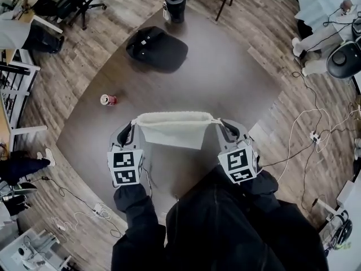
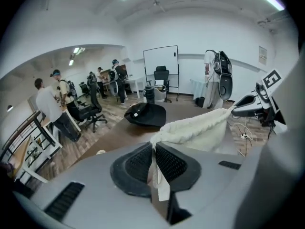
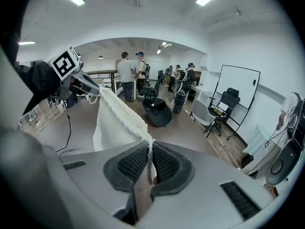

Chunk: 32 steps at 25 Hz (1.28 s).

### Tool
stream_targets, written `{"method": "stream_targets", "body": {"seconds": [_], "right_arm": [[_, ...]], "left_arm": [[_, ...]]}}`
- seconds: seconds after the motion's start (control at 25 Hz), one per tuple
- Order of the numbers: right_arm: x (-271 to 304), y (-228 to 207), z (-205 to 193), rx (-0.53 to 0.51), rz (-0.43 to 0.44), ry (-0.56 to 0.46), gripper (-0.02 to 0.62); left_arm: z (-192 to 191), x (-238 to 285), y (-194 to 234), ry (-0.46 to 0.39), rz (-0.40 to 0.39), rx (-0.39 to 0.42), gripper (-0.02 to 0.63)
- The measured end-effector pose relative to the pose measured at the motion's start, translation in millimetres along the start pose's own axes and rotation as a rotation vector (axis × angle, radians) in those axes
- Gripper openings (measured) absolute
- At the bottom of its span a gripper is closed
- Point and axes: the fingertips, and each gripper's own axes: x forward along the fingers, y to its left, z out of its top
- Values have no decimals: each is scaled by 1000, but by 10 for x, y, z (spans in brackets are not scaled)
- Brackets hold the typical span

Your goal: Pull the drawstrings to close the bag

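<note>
The bag (image 1: 172, 131), white cloth, hangs in the air over the bench (image 1: 225, 83). Its gathered mouth is stretched level between the two claws and its body droops below. At the bag's left end the left claw (image 1: 133, 126) is clamped on the left cord (image 2: 155, 168), which runs between the ribbed pads and dangles out beneath them. At the bag's right end the right claw (image 1: 223, 126) is pinched on the right cord (image 3: 150, 151) in the same way, its pads almost meeting. Beyond the bag a black pack (image 1: 157, 48) lies on the bench. Left of the bag, well apart, a red can (image 1: 108, 99) sits on the bench. People (image 2: 47, 106) stand far behind the bag.
</note>
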Motion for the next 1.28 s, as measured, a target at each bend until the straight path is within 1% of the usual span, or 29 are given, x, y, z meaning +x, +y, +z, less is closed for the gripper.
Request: {"method": "stream_targets", "body": {"seconds": [0.24,0.44,0.68,0.92,1.28], "right_arm": [[-359,-132,231,10,-22,-87,46],[-589,-261,401,16,-46,-136,44],[-785,-387,529,27,-72,-176,46],[-893,-529,515,56,-92,-189,44],[-972,-618,493,63,-118,-196,44]], "left_arm": [[147,-520,43,-101,122,-157,52],[240,-881,107,-164,214,-257,54],[271,-1237,185,-217,315,-350,54],[188,-1508,267,-250,406,-423,54],[48,-1765,354,-283,480,-482,54]]}}
